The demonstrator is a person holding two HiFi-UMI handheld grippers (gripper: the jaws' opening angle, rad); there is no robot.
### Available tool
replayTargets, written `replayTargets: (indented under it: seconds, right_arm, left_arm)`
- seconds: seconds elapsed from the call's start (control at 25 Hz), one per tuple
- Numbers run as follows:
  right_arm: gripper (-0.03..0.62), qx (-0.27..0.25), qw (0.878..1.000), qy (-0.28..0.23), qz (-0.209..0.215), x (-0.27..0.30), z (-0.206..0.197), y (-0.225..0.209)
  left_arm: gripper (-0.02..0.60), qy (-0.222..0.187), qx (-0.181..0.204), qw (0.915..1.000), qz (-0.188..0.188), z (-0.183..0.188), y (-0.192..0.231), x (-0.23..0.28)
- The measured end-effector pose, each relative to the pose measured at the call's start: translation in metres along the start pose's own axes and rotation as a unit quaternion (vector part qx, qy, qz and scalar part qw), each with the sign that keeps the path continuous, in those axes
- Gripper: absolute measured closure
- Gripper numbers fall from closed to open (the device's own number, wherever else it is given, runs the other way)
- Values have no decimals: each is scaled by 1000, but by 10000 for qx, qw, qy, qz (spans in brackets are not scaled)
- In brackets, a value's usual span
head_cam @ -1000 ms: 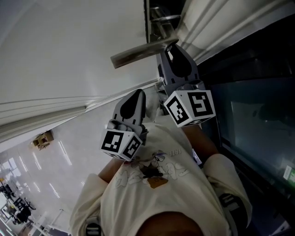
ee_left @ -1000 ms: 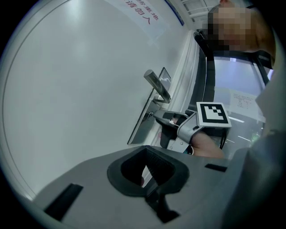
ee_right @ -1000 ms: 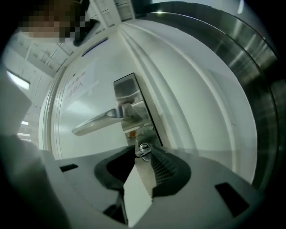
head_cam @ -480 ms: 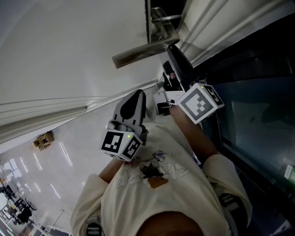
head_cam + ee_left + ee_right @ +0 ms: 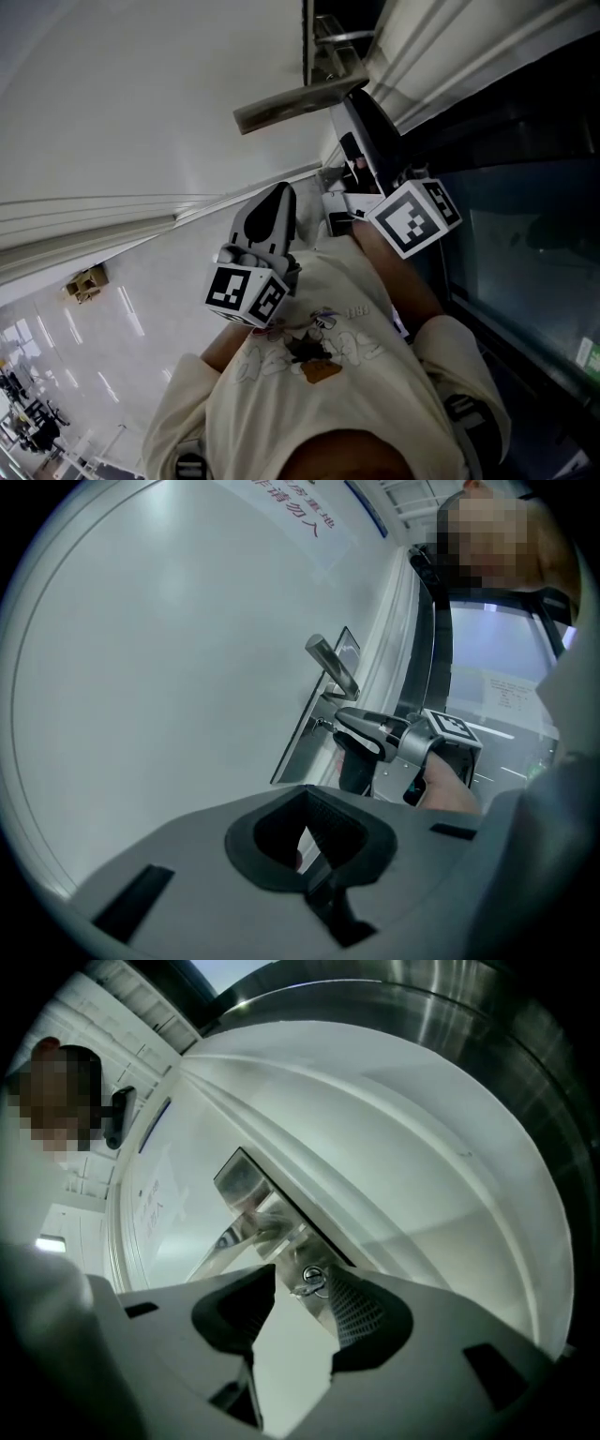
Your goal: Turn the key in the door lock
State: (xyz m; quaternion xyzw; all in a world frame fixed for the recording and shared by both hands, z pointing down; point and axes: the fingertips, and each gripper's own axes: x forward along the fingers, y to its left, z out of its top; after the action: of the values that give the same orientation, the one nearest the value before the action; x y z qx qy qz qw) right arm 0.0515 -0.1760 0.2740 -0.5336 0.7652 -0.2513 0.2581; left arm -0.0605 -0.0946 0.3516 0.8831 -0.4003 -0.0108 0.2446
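A silver lever handle juts from the white door, above a steel lock plate. A small key sits in the lock under the handle. My right gripper is up against the lock, rolled onto its side. Its jaws are opening, with the key between their tips and neither pad pressing on it. From the left gripper view, the right gripper reaches the plate below the handle. My left gripper hangs back near the person's chest, shut and holding nothing.
A moulded door frame runs beside the lock. Dark glass panels fill the right side. A glossy tiled floor lies below the door. A paper notice is stuck high on the door.
My right gripper has rolled about its own axis at the lock, so its marker cube now shows a different face. The left gripper has not moved.
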Motion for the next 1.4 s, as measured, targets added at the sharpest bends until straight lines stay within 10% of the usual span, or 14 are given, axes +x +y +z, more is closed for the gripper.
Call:
replayTargets:
  seconds: [0.64,1.4]
  right_arm:
    - [586,-2714,9622,-73,-226,-66,-21,14]
    - [588,-2590,9633,447,-548,-81,-50,-9]
  left_arm:
    - [575,140,93,9994,-314,-9,-23,9]
    - [575,138,267,9986,-445,-11,-35,15]
